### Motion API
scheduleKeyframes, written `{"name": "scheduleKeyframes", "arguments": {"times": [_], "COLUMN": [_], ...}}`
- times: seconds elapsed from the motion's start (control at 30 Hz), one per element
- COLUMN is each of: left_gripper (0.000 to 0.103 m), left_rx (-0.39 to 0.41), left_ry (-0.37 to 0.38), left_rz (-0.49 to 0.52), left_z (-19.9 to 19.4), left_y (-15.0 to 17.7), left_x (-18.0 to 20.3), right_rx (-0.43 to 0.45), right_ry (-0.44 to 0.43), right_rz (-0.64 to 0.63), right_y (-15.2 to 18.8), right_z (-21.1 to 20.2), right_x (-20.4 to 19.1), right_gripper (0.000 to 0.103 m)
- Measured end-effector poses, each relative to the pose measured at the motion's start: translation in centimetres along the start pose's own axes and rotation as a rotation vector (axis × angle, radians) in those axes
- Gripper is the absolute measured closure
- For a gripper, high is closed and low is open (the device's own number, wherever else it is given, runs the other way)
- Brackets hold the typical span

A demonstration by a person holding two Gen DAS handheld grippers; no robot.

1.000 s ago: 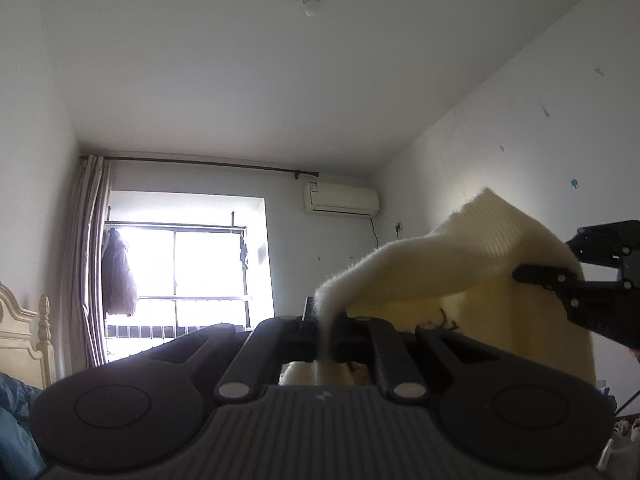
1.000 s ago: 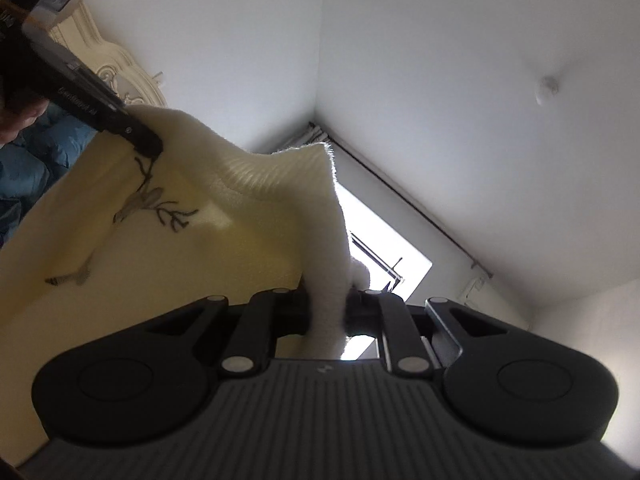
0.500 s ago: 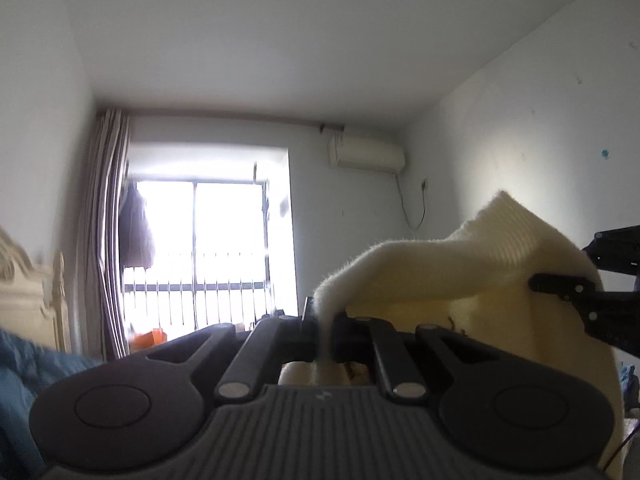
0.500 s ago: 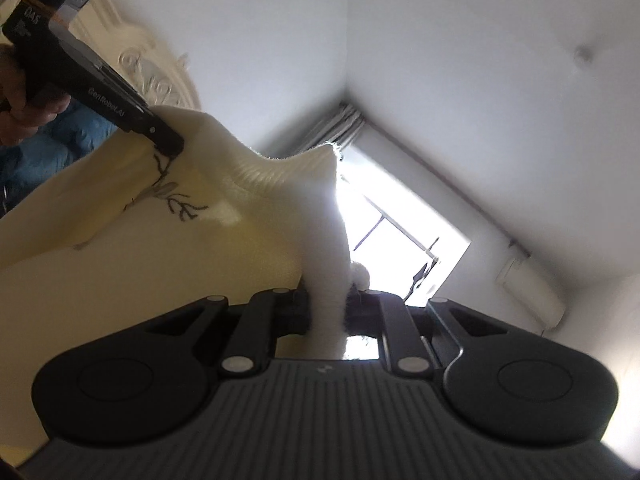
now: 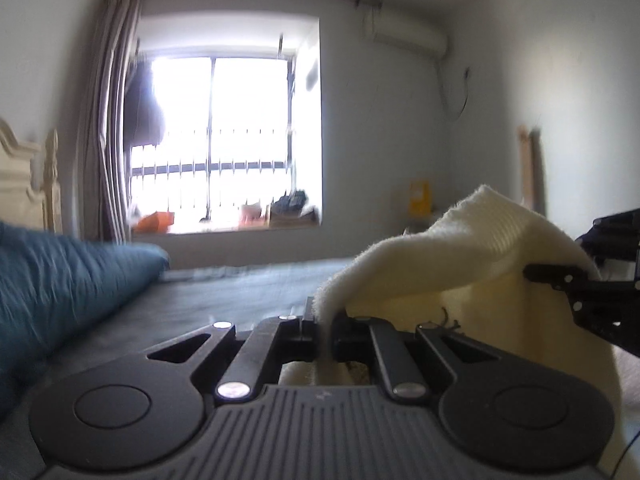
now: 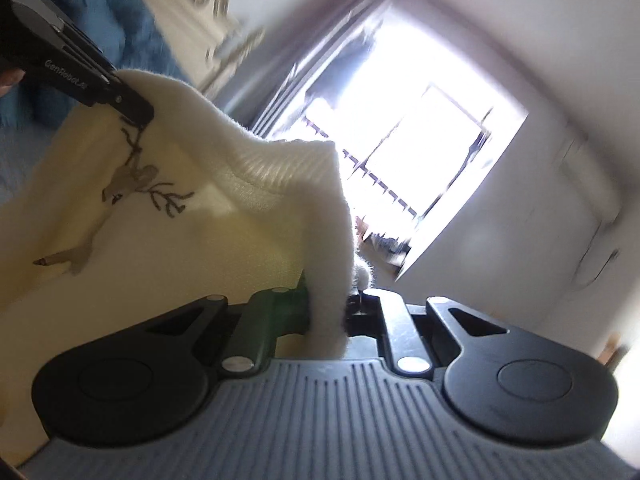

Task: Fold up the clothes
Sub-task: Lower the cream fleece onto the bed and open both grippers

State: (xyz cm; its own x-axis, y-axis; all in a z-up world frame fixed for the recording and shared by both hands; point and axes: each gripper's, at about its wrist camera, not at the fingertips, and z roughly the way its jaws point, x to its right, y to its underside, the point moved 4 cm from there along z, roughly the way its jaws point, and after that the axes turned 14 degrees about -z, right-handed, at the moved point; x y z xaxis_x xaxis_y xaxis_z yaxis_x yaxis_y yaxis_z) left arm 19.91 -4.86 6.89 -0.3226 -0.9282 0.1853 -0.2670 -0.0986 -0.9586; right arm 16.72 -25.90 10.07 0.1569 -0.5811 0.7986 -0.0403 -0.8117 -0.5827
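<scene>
Bedroom — grey bed [image 5: 248, 292], bright window [image 5: 224, 148]

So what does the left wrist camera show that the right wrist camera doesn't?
Only the left wrist view shows the flat bed surface and the air conditioner on the wall. Only the right wrist view shows the deer design on the cream sweater. Both show the window, the sweater, and the left gripper and right gripper each shut on it.
</scene>
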Motion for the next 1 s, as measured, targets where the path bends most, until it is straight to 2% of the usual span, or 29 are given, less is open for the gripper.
{"name": "scheduleKeyframes", "arguments": {"times": [0.1, 0.27, 0.3, 0.37, 0.4, 0.43, 0.47, 0.5, 0.53, 0.57, 0.63, 0.83, 0.93, 1.0], "left_gripper": [0.096, 0.092, 0.084, 0.078, 0.078, 0.077, 0.074, 0.069, 0.067, 0.062, 0.051, 0.046, 0.043, 0.038], "left_rx": [-0.070, -0.256, -0.295, -0.373, -0.404, -0.407, -0.408, -0.411, -0.413, -0.411, -0.400, -0.335, -0.327, -0.345], "left_ry": [-0.033, -0.078, -0.094, -0.126, -0.140, -0.145, -0.147, -0.150, -0.154, -0.160, -0.163, -0.159, -0.149, -0.140], "left_rz": [-0.001, 0.027, 0.026, 0.024, 0.026, 0.037, 0.040, 0.035, 0.028, 0.012, -0.020, -0.108, -0.137, -0.125], "left_z": [6.2, 14.2, 15.1, 16.8, 17.4, 17.5, 17.4, 16.8, 16.2, 15.4, 13.2, 2.0, -4.7, -9.5], "left_y": [3.6, 10.9, 12.0, 14.4, 15.4, 16.0, 15.9, 15.3, 14.7, 13.8, 11.3, 4.1, 2.2, 2.1], "left_x": [-2.0, -4.1, -4.5, -5.3, -5.6, -5.6, -5.8, -5.8, -5.8, -6.0, -6.0, -6.4, -6.7, -6.4], "right_rx": [-0.074, -0.202, -0.226, -0.279, -0.310, -0.340, -0.364, -0.388, -0.411, -0.423, -0.429, -0.418, -0.408, -0.393], "right_ry": [-0.057, -0.150, -0.172, -0.212, -0.238, -0.262, -0.279, -0.296, -0.311, -0.309, -0.307, -0.326, -0.364, -0.419], "right_rz": [0.020, 0.080, 0.102, 0.159, 0.187, 0.213, 0.234, 0.255, 0.275, 0.292, 0.327, 0.480, 0.591, 0.681], "right_y": [3.4, 10.2, 11.7, 12.8, 14.0, 14.7, 13.2, 11.8, 10.8, 11.5, 12.0, 11.6, 11.7, 11.9], "right_z": [6.1, 14.9, 16.4, 19.4, 20.2, 20.8, 20.0, 19.2, 18.5, 18.0, 16.9, 10.9, 6.4, 2.3], "right_x": [-3.1, -8.0, -8.7, -10.6, -11.3, -12.0, -12.9, -13.7, -14.3, -13.6, -12.0, -3.9, -1.6, -1.1], "right_gripper": [0.093, 0.092, 0.093, 0.091, 0.089, 0.080, 0.072, 0.069, 0.059, 0.051, 0.047, 0.035, 0.026, 0.024]}}
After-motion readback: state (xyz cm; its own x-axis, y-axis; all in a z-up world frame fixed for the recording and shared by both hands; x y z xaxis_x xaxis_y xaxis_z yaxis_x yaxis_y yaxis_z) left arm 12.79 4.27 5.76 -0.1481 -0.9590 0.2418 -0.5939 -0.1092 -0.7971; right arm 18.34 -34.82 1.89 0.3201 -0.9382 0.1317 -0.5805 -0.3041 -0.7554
